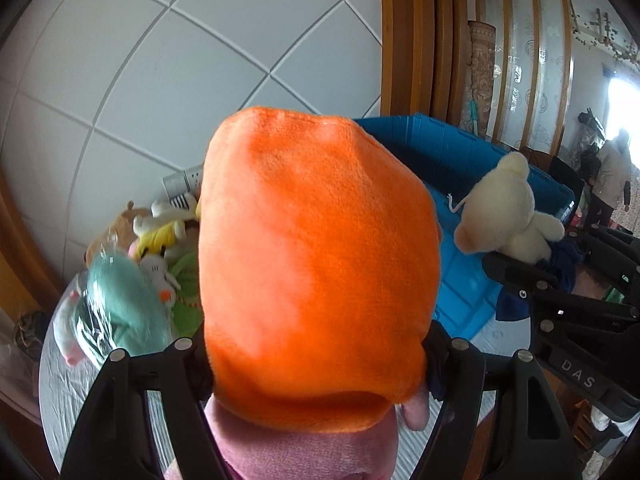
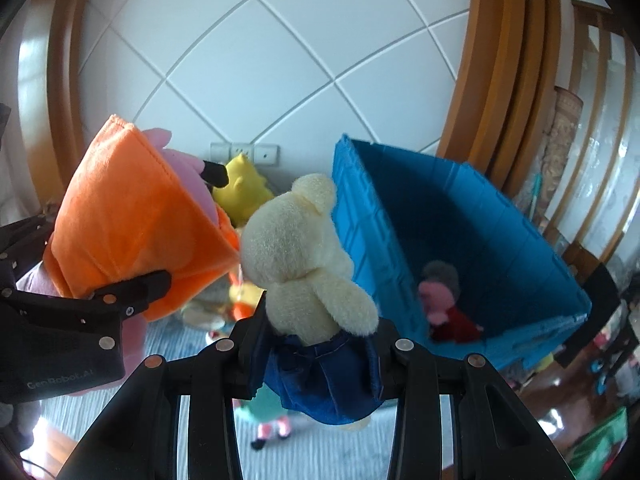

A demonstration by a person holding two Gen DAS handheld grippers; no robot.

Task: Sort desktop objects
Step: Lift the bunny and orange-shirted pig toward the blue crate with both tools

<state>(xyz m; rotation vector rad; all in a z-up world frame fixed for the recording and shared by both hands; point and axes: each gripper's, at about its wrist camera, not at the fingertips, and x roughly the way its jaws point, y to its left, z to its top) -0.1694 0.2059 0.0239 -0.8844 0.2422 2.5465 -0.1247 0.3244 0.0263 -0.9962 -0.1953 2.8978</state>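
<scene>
My left gripper [image 1: 316,344] is shut on a big pink plush in an orange dress [image 1: 312,240], which fills the middle of the left wrist view. From the right wrist view this plush [image 2: 132,208] hangs in the air at the left, the left gripper [image 2: 188,228] clamped across it. The right gripper [image 2: 316,332] is shut on a cream bear in blue denim trousers [image 2: 296,240], gripped at the trousers, head up. Beside the bear stands an open blue bin [image 2: 480,220] with a small pig toy in red [image 2: 444,304] inside. The bear [image 1: 504,208] hovers at the bin's [image 1: 440,148] near edge.
A heap of plush toys [image 1: 152,248] lies on the striped tablecloth [image 2: 320,452] by the white tiled wall, among them a yellow one [image 2: 244,188]. Another small toy [image 2: 268,420] lies below the right gripper. A person [image 1: 612,184] stands far back at the right.
</scene>
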